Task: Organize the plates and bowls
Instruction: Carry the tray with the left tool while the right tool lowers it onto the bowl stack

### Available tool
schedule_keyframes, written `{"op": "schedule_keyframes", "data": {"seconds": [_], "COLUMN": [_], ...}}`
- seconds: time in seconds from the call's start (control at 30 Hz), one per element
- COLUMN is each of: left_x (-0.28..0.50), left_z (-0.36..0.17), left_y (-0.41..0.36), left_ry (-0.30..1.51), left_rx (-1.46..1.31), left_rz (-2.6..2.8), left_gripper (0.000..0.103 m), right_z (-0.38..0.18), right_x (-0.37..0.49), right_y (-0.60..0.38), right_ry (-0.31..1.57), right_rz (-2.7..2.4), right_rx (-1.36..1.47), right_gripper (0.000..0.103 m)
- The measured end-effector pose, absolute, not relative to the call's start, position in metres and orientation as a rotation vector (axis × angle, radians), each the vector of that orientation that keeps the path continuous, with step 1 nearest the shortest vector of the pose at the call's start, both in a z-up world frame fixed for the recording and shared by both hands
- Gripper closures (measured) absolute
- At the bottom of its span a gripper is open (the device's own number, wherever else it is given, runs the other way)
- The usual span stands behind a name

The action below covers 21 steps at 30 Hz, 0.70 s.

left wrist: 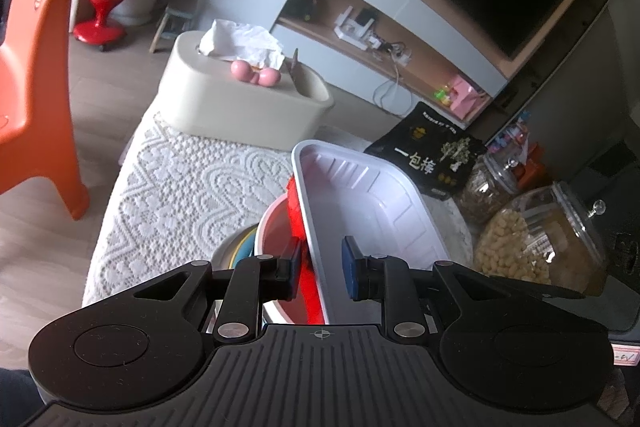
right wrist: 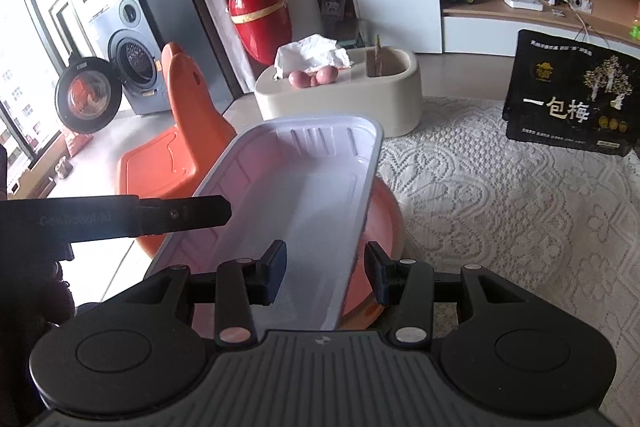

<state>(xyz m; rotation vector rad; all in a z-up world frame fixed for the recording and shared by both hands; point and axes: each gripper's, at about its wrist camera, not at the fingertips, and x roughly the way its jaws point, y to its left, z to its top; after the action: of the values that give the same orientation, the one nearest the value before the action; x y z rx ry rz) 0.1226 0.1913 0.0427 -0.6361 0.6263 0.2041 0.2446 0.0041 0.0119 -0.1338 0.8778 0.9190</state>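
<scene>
A white rectangular tray (left wrist: 360, 195) with a red outer side hangs tilted over a pink bowl (left wrist: 276, 227). The bowl sits on a small stack of plates (left wrist: 240, 247) with yellow, blue and white rims. My left gripper (left wrist: 322, 263) is shut on the tray's near left wall, one pad on the red outside and one inside. In the right wrist view the tray (right wrist: 304, 179) covers most of the bowl (right wrist: 384, 211). My right gripper (right wrist: 326, 267) is shut on the tray's right wall, straddling its rim. One of the left gripper's fingers (right wrist: 192, 213) reaches the tray's left rim.
A lace cloth (left wrist: 192, 187) covers the table. Behind the tray stand a beige tissue box (left wrist: 240, 99) and a black snack bag (left wrist: 432, 147). Two glass jars (left wrist: 540, 239) stand at the right. An orange chair (left wrist: 36, 87) stands off the table's left edge.
</scene>
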Motion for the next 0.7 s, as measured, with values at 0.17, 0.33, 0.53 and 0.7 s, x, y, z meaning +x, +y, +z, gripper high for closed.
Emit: {"op": "schedule_keyframes", "data": {"seconds": [0.17, 0.33, 0.53, 0.7], "left_x": [0.121, 0.121, 0.124, 0.126], "left_z": [0.044, 0.046, 0.044, 0.044], "left_y": [0.189, 0.189, 0.191, 0.190], "left_ry": [0.626, 0.623, 0.625, 0.628], "left_rx": [-0.638, -0.633, -0.636, -0.626], "left_rz": [0.197, 0.192, 0.195, 0.201], "left_gripper": [0.079, 0.079, 0.079, 0.079], "right_z": [0.017, 0.024, 0.021, 0.021], "right_x": [0.239, 0.233, 0.234, 0.234], "right_y": [-0.004, -0.007, -0.004, -0.004], "right_ry": [0.861, 0.831, 0.827, 0.827], "right_rz": [0.924, 0.932, 0.931, 0.932], "right_rx": [-0.124, -0.108, -0.116, -0.115], "right_gripper": [0.059, 0.059, 0.059, 0.059]}}
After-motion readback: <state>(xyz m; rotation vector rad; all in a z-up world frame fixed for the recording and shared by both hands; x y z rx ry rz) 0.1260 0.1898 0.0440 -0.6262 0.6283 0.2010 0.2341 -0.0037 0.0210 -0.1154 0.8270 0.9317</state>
